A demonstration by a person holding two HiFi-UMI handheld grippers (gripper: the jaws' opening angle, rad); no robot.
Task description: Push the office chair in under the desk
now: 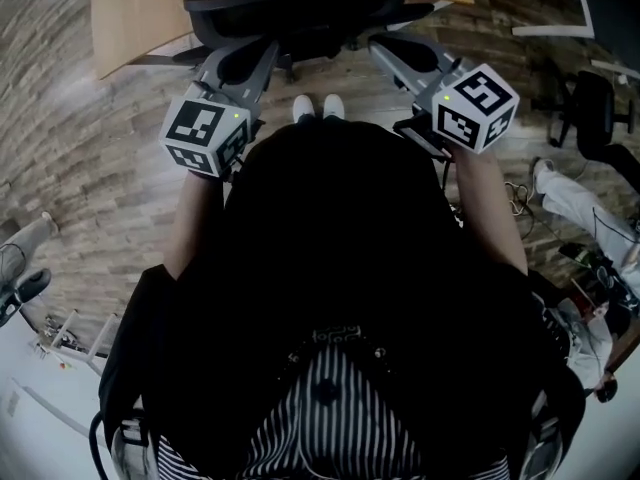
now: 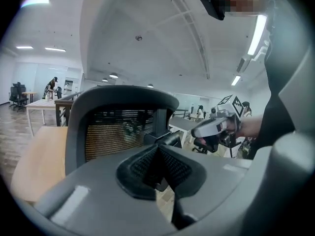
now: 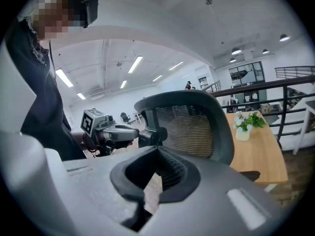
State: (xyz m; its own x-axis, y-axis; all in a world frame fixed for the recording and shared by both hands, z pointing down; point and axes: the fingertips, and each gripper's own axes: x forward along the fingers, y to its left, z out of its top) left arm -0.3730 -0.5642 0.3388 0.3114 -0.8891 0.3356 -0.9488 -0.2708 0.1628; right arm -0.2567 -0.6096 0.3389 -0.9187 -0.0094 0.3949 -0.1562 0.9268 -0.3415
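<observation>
2 shut, empty claws, left claw [image 1: 262, 53] and right claw [image 1: 385, 50], point at the backrest of the office chair [image 1: 300, 6], which sits partly under the desk [image 1: 130, 18]; pushing evenly on both sides should send it in straight.

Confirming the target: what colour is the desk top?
Light wood; the desk top shows best in the right gripper view.

Potted plant [image 3: 247, 123]; spare black chair [image 1: 596, 108]; wood floor [image 1: 90, 168]; ceiling lights [image 3: 134, 64].
</observation>
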